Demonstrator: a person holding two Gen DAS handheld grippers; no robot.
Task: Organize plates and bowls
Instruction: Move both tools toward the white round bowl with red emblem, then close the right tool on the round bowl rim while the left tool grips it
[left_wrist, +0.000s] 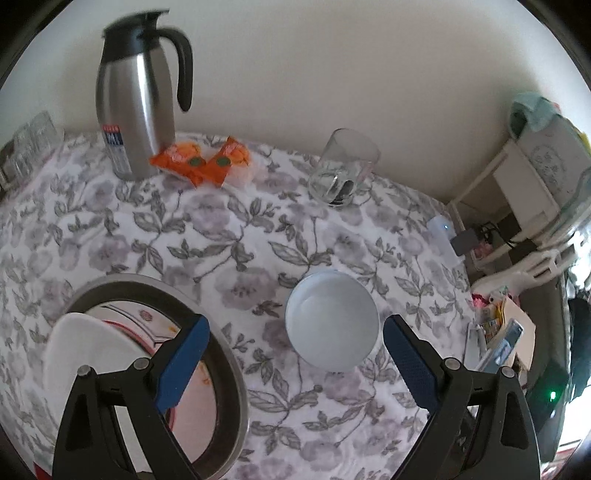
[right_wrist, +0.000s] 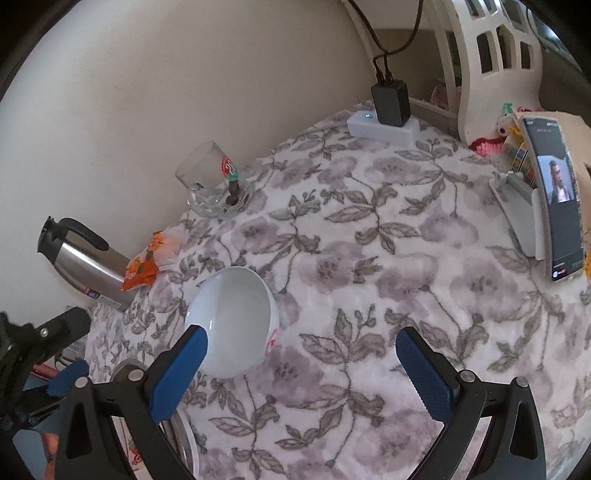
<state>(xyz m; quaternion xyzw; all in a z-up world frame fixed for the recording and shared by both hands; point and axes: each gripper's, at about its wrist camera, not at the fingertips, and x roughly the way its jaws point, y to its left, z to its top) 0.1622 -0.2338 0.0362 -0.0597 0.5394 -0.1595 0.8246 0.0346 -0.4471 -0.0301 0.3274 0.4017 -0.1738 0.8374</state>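
Left wrist view
Left claw (left_wrist: 295, 354): spread wide, gripping nothing, above the worktop (left_wrist: 229, 236) with its flowered cloth.
Bowl (left_wrist: 332, 319): white, upright, empty, between the blue fingertips, touching neither.
Plate (left_wrist: 207, 373): dark-rimmed, left of the bowl, partly under the left finger; a white piece (left_wrist: 81, 350) lies on it.
Far edge: steel jug (left_wrist: 135, 107), orange packets (left_wrist: 201, 162), glass mug (left_wrist: 343, 170).

Right wrist view
Right claw (right_wrist: 301, 362): wide open, holding nothing.
Bowl (right_wrist: 232, 321): just beyond the left fingertip.
Left claw (right_wrist: 62, 354): seen at the left edge.
Phone (right_wrist: 554, 199): propped upright at right, screen lit.
Charger (right_wrist: 384, 118): near the wall.
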